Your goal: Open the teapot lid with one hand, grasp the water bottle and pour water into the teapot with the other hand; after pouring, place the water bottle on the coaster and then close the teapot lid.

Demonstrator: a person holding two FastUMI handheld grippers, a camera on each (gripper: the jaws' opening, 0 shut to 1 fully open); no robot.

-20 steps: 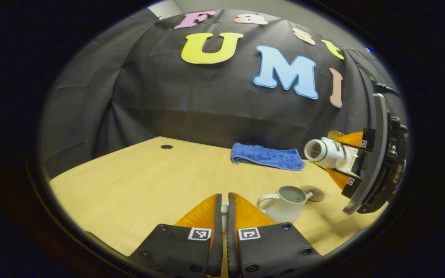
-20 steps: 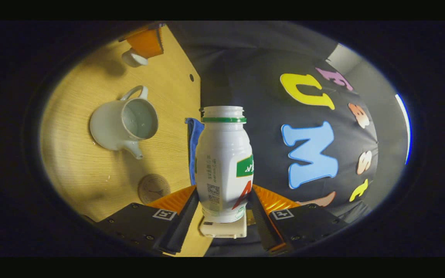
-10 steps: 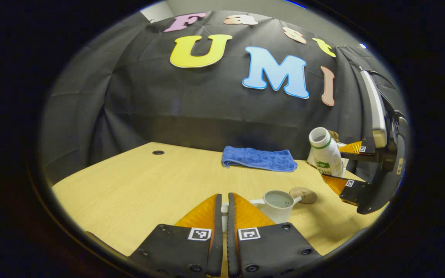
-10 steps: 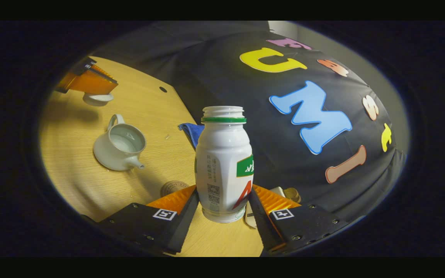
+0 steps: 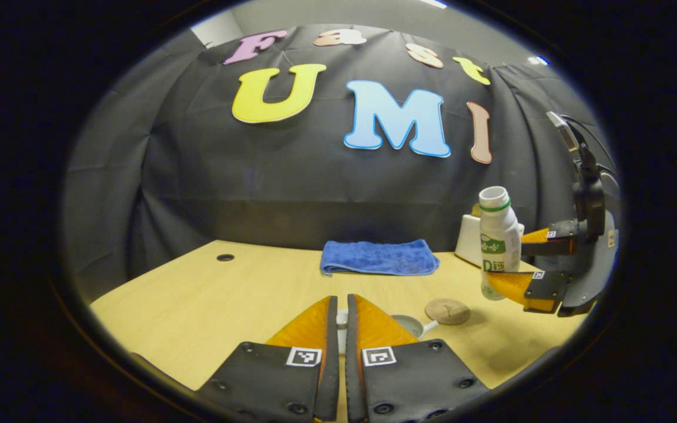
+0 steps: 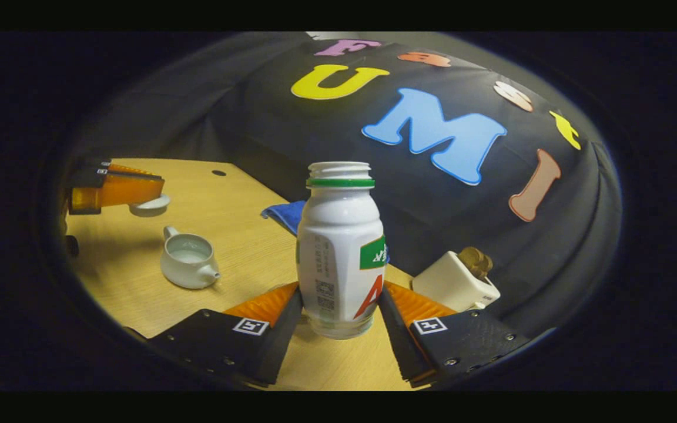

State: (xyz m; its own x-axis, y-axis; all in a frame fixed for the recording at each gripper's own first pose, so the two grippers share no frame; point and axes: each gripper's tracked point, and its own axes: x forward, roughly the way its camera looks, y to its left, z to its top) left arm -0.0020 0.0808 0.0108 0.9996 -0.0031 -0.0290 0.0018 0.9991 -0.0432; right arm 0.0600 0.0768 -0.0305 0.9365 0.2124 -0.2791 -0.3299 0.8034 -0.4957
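A: Right gripper view: right tool (image 6: 338,305) clamps the uncapped water bottle (image 6: 340,247) upright above the counter (image 6: 238,235). The teapot (image 6: 187,265)?

B: At nine o'clock, lidless. Left tool (image 5: 340,320) pinches the teapot lid (image 6: 149,205) above it; the coaster (image 5: 447,311) lies at the bottle's seven o'clock.

Dim overhead light, soft shadow cast beside the coaster (image 5: 447,311), heavy fisheye bending near edges, focus sharp.
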